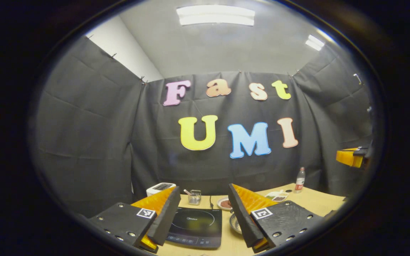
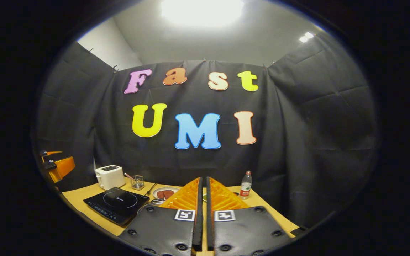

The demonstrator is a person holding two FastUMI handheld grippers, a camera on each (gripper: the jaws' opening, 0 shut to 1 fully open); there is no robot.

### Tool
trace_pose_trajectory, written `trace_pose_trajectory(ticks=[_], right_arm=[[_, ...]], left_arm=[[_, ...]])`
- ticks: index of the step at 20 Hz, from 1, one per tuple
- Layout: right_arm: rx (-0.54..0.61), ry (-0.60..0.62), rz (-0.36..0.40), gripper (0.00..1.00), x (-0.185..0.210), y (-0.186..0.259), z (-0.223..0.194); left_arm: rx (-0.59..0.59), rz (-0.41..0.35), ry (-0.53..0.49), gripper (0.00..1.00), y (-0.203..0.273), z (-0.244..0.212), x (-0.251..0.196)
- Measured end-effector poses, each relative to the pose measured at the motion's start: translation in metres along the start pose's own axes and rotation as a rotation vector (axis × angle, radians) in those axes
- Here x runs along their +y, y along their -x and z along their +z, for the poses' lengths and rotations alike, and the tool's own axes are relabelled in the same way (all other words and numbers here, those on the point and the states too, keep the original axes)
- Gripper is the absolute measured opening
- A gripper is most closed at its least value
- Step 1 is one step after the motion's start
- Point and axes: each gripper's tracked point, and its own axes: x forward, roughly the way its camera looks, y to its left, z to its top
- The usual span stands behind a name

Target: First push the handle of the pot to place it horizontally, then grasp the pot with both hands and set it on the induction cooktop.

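Nothing done yet as far as I can judge: my left claw (image 1: 204, 209) is spread wide and my right claw (image 2: 202, 199) is pinched nearly closed on nothing, both hanging above the table (image 1: 319, 201). The pot (image 1: 236, 223) is just a metal rim beside the left claw's right finger; its handle I can't make out, and the cooktop (image 1: 196, 222) sits bare between the left fingers. Clutter beyond the claws: toaster (image 2: 109, 176), plate (image 2: 165, 193), glass cup (image 2: 137, 182), bottle (image 2: 246, 185); none of it looks to block the pot-to-cooktop path.

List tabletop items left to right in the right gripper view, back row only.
White toaster → small clear glass holder with a pink stick → white plate of reddish-brown food → clear plastic bottle with a red label.
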Motion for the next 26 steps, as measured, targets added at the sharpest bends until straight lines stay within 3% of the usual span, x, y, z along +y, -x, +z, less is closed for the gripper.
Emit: trace_pose_trajectory(ticks=[4,6,10,16,20,22,26], right_arm=[[0.069,-0.023,0.063,0.0,0.03,0.0,-0.024],[0.117,-0.044,0.08,0.0,0.042,0.0,-0.037],[0.216,-0.07,0.105,0.02,0.061,-0.002,-0.066],[0.313,-0.015,0.158,0.02,0.081,-0.001,-0.097],[0.418,0.025,0.248,0.02,0.099,0.001,-0.132],[0.486,0.044,0.299,0.02,0.107,0.004,-0.153],[0.587,0.073,0.383,0.0,0.119,0.008,-0.185]], left_arm=[[-0.005,-0.006,0.002,0.85,-0.002,-0.002,0.016],[-0.011,-0.008,0.002,0.8,-0.003,-0.002,0.028],[-0.02,0.002,-0.006,0.82,0.0,-0.006,0.057],[-0.004,0.022,-0.005,0.8,0.004,-0.014,0.084],[0.021,0.053,0.01,0.8,0.005,-0.024,0.096],[0.024,0.072,0.007,0.85,0.005,-0.025,0.1],[0.037,0.089,0.004,0.8,-0.002,-0.031,0.095]])
